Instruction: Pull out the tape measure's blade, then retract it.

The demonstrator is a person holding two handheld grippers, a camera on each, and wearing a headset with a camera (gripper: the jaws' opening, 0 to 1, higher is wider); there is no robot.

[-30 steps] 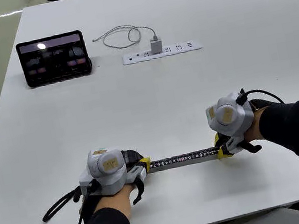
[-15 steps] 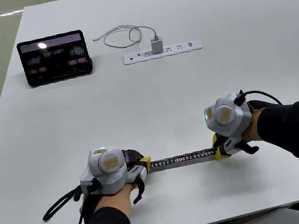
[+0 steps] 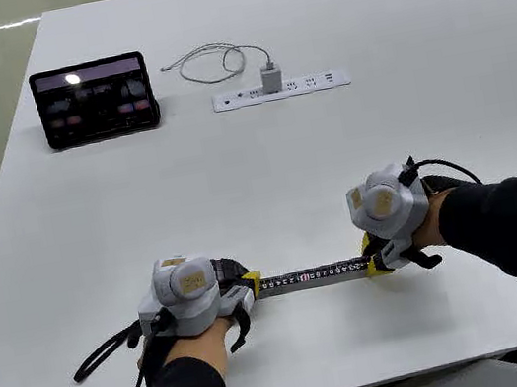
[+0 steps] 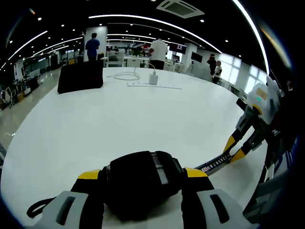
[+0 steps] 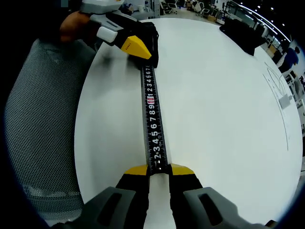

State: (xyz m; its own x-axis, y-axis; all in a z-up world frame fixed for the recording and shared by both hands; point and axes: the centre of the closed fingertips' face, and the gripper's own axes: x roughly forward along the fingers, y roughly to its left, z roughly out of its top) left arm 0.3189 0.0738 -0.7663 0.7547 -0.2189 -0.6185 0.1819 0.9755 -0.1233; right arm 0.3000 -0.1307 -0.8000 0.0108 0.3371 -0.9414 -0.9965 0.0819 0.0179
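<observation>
Across the near edge of a broad white worktop [image 3: 329, 141], both tongs low and well apart. At the far left, a dark tablet [image 3: 94, 99] propped upright; to its right, a white power strip [image 3: 280, 89] lying flat.

Near the front, left tongs [image 4: 141, 174] closed around the black tape measure case [image 4: 140, 183], yellow tips pressed to either side of it. To the right, right tongs [image 5: 153, 169] pinched nearly shut on the end of the blade [image 5: 153, 119], tips parted only by the thin steel. Between the two, blade pulled out straight along the worktop, printed numbers facing up.

Smallest, on the power strip: a white charger [image 3: 270, 79] plugged in, with a looped cable [image 3: 210, 62] behind.
</observation>
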